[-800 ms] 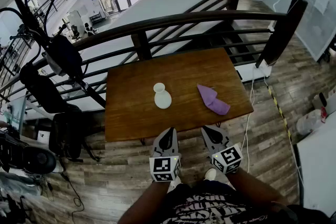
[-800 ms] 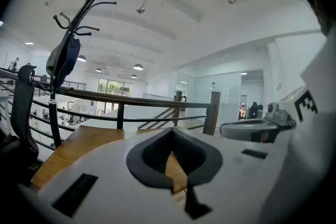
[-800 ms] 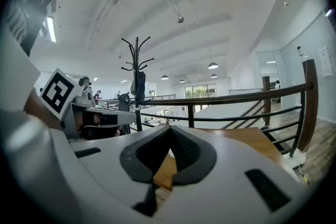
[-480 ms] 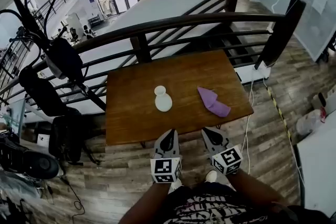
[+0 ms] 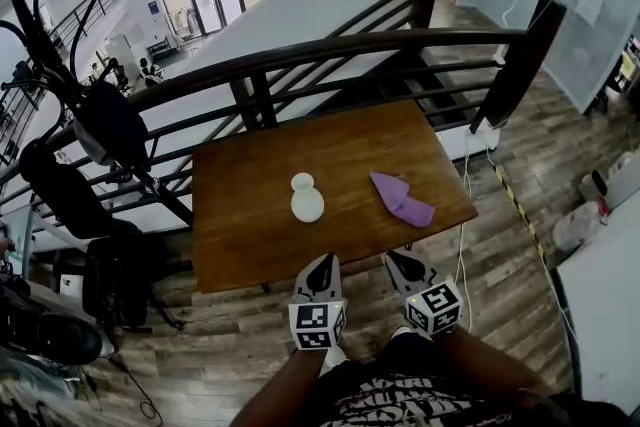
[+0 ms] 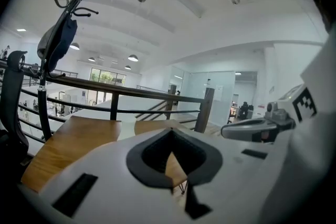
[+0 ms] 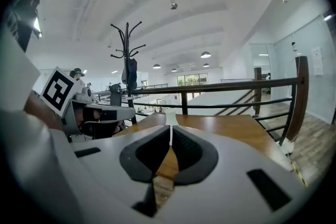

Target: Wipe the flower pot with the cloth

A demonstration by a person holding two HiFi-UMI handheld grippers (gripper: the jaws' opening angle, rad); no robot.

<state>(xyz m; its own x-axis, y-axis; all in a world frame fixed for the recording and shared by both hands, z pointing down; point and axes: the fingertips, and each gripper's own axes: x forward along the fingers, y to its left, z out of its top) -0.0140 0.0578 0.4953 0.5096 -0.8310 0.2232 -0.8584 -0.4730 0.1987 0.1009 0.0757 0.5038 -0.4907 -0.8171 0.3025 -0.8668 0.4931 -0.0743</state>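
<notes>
Worktop: brown wood, rectangular, set against a dark railing. Flower pot: white, small, upright, near the worktop's middle, slightly toward the left edge. Cloth: purple, crumpled, lying flat toward the worktop's right edge, well apart from the flower pot, touched by neither gripper. Left gripper: held low in front of the body, over the plank floor just short of the worktop's near edge, aimed forward and tilted slightly downward, marker cube at the rear; fingers together at the tips, empty. Right gripper: alongside the left, near it but not touching, likewise short of the near edge, angled a little outward and slightly downward; fingers closed tip to tip, empty. Left forearm and right forearm: drawn in close to the torso, reaching forward from the bottom of the head view. Coat stand: dark, off the worktop's far left corner, beyond the railing.
</notes>
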